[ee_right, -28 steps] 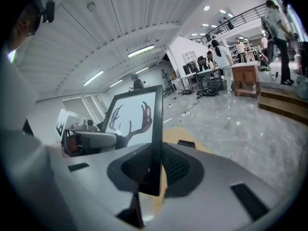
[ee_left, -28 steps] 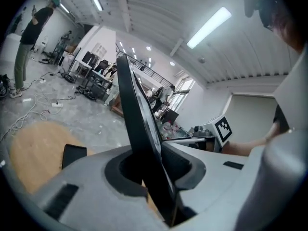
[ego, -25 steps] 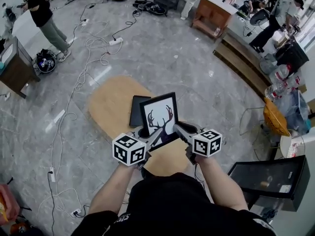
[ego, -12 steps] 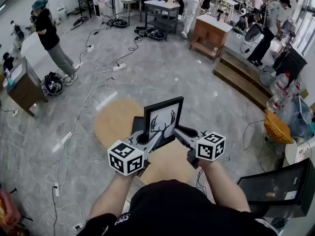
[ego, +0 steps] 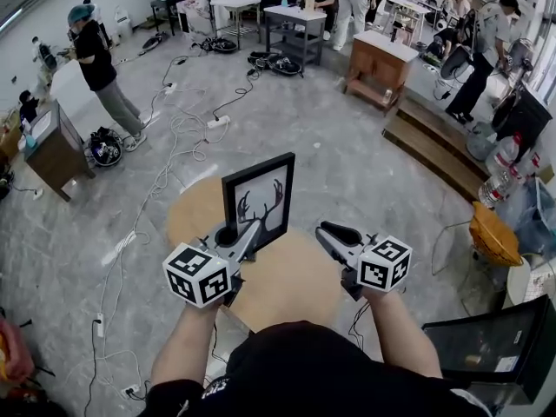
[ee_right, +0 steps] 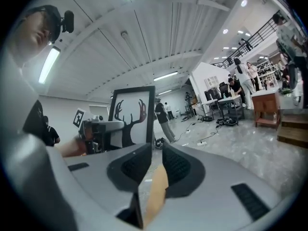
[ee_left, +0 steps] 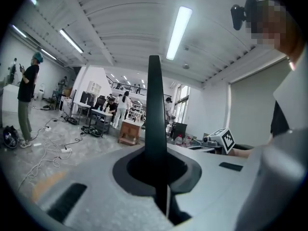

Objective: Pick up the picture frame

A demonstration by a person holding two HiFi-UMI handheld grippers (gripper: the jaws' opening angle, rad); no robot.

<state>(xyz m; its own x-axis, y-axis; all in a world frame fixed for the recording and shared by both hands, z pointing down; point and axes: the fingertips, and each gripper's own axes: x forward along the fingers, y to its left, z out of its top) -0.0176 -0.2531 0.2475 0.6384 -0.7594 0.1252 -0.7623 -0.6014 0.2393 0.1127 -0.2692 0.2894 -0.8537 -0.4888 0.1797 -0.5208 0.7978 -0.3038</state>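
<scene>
The picture frame (ego: 258,200) is black, with a black antler silhouette on white. It stands upright in the air above the round wooden table (ego: 295,289). My left gripper (ego: 246,238) is shut on its lower left corner. In the left gripper view the frame (ee_left: 154,109) shows edge-on, rising from between the jaws of my left gripper (ee_left: 157,170). My right gripper (ego: 327,233) is open and holds nothing, a little to the right of the frame. In the right gripper view only the table shows between the fingers of my right gripper (ee_right: 154,165), with the frame (ee_right: 132,115) off to the left.
Cables (ego: 161,133) trail over the grey floor left of the table. A dark cabinet (ego: 54,150) stands far left, a black box (ego: 486,346) at lower right, an orange chair (ego: 492,233) to the right. A person (ego: 100,63) stands at the back left.
Both grippers have risen. The frame went up off the table in my left gripper. My right gripper came away from the frame's right side and now hangs apart from it.
</scene>
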